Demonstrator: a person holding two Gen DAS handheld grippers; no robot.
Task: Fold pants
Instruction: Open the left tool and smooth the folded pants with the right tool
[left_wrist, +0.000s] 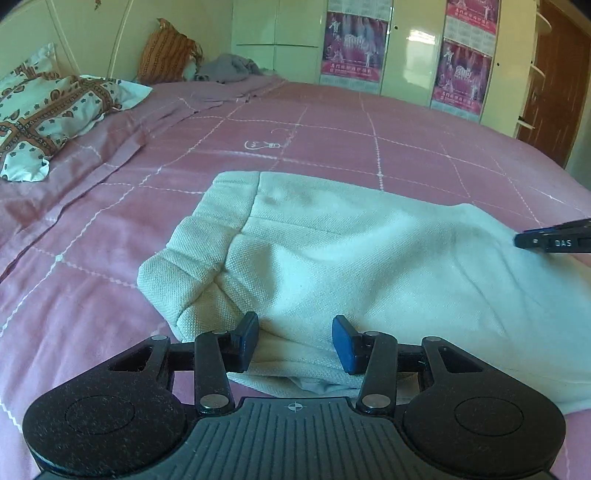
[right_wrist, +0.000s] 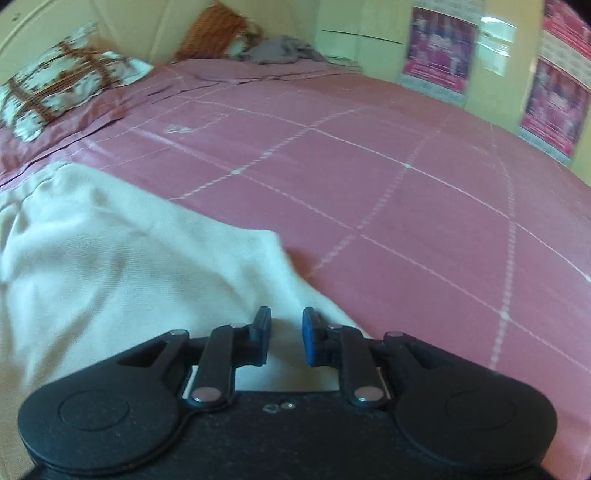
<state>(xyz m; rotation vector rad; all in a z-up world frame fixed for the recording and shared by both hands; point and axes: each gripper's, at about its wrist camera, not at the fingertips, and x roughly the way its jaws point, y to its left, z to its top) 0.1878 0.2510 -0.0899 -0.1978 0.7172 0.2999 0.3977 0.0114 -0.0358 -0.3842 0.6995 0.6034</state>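
Note:
Cream-white pants (left_wrist: 351, 251) lie partly folded on the pink bedspread (left_wrist: 332, 125), the ribbed waistband (left_wrist: 207, 240) at the left. My left gripper (left_wrist: 294, 341) is open, its blue pads astride the near edge of the cloth, gripping nothing. In the right wrist view the pants (right_wrist: 122, 258) fill the lower left. My right gripper (right_wrist: 286, 341) is open with a narrower gap, over the cloth's right edge. Its tip also shows at the right edge of the left wrist view (left_wrist: 554, 242).
A patterned pillow (left_wrist: 48, 110) lies at the bed's head on the left. An orange cushion (left_wrist: 166, 51) and a grey heap of clothes (left_wrist: 229, 68) sit at the far end. Wardrobes with pink posters (left_wrist: 354, 48) stand behind; a brown door (left_wrist: 554, 74) is right.

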